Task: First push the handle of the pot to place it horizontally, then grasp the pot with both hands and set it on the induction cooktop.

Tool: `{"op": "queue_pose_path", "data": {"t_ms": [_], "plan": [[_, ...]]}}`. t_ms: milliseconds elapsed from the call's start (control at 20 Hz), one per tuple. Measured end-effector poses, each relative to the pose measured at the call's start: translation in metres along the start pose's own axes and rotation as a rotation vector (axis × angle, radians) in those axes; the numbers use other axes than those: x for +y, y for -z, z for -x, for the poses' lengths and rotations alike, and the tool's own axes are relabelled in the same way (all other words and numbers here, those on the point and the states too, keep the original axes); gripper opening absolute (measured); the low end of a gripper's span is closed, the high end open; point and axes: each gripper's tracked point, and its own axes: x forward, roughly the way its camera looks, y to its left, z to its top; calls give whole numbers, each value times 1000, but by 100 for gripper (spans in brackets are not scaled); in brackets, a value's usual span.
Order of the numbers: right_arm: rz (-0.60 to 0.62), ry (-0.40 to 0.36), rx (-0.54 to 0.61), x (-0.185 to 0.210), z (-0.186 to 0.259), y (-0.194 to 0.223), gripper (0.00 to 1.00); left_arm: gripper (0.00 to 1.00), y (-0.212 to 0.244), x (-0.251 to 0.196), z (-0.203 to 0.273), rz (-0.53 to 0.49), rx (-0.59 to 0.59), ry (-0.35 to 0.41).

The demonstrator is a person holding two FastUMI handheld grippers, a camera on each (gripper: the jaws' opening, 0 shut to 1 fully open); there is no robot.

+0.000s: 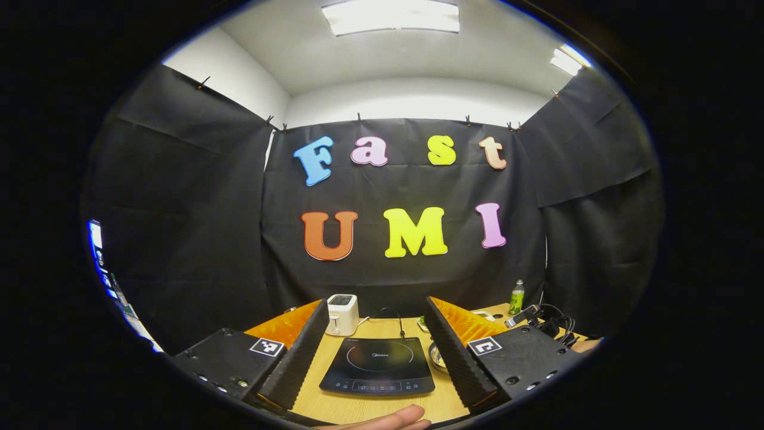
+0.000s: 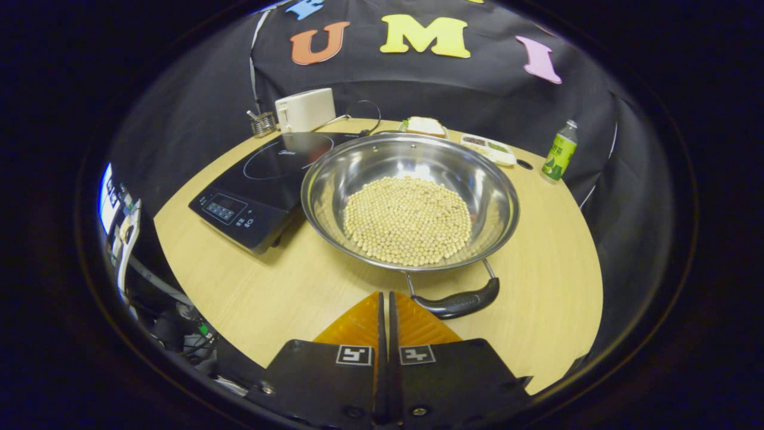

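1. The big shiny round metal pot (image 2: pixel 409 197), full of little pale beans (image 2: pixel 407 220), sits on the light wooden table (image 2: pixel 280 298), right beside the flat black induction cooktop (image 2: pixel 258 179). The pot's rim reaches just over the cooktop's near corner, but the pot is not on the glass yet.
2. The pot's black curved handle (image 2: pixel 458 303) is on the side of the pot away from the cooktop's back, pointing toward the right gripper (image 2: pixel 385 304). It looks a bit crooked, so I think the push step is only starting or not done.
3. The right gripper has its two fingers pressed flat together with nothing between them. Its tips are just beside the handle, maybe a tiny bit apart from it; I cannot tell if they touch.
4. The left gripper (image 1: pixel 377 337) is spread wide and holds nothing. It hangs over the front of the cooktop (image 1: pixel 378 365), and a bit of the pot (image 1: pixel 437 356) peeks out beside the cooktop.
5. Still to do, I think: straighten the handle, grab the pot on both sides, lift it and set it on the cooktop.
6. A small white toaster (image 2: pixel 305 109) stands behind the cooktop.
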Motion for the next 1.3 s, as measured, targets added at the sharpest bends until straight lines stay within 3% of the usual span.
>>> {"op": "queue_pose_path", "data": {"t_ms": [300,350,750,850,1300], "plan": [[99,44,-54,-35,-3,2,4,96,1,0,4,12,12,-18],[97,52,-58,-40,-3,2,0,95,3,-2,2,11,12,-16],[25,108,-87,-82,-8,-4,4,95,19,-17,-5,-2,42,13],[39,119,-119,-89,-9,-12,0,96,26,-18,-10,-4,55,17],[47,184,-140,-120,-26,-31,4,96,48,-19,-27,3,99,22]]}}
